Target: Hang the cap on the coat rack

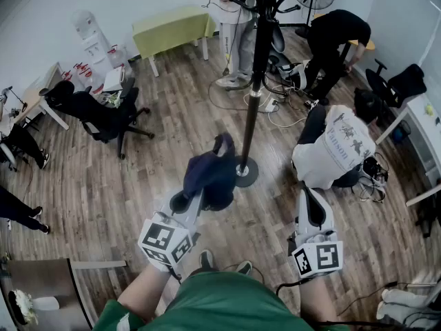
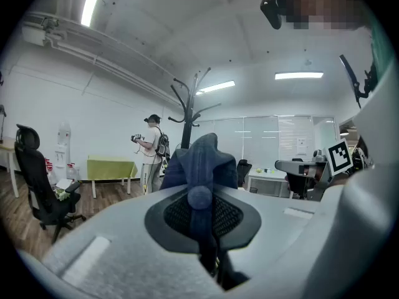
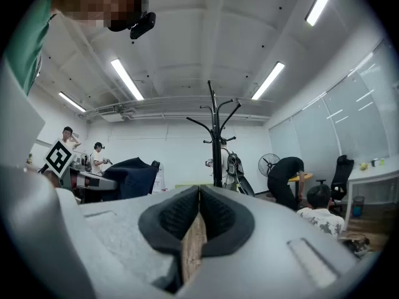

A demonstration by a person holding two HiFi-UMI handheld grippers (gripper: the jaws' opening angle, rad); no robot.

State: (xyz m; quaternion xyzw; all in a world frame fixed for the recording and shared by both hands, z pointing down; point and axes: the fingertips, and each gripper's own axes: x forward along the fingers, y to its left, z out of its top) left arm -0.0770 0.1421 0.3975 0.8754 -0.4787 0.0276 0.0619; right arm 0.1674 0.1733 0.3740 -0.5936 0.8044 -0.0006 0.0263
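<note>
while both tools point forward over the wooden floor (image 1: 103, 185), the left gripper (image 2: 201, 199) has its jaws pressed together on a fold of the dark blue cap (image 2: 202, 157) — the cloth runs down between the black pads, and the rest of the cap bunches up above and beyond the tips. in the head view the cap hangs off the end of that gripper, held in the air and showing just left of the round base of the coat rack (image 1: 255, 67), clear of the pole. the rack's black pole rises straight in front of the person, with its curved hooks at the top of the head view, and the cap is not yet on a hook. the right gripper (image 3: 198, 209) shows to the lower right of the rack's base, its jaws closed on each other with nothing between them; only a sliver of floor shows through the slit below the pads. farther off — a green table (image 1: 172, 27) by the back wall, a black office chair (image 1: 96, 112) to the left, and a person in a white shirt (image 1: 336, 147) low on the floor to the right of the rack.
</note>
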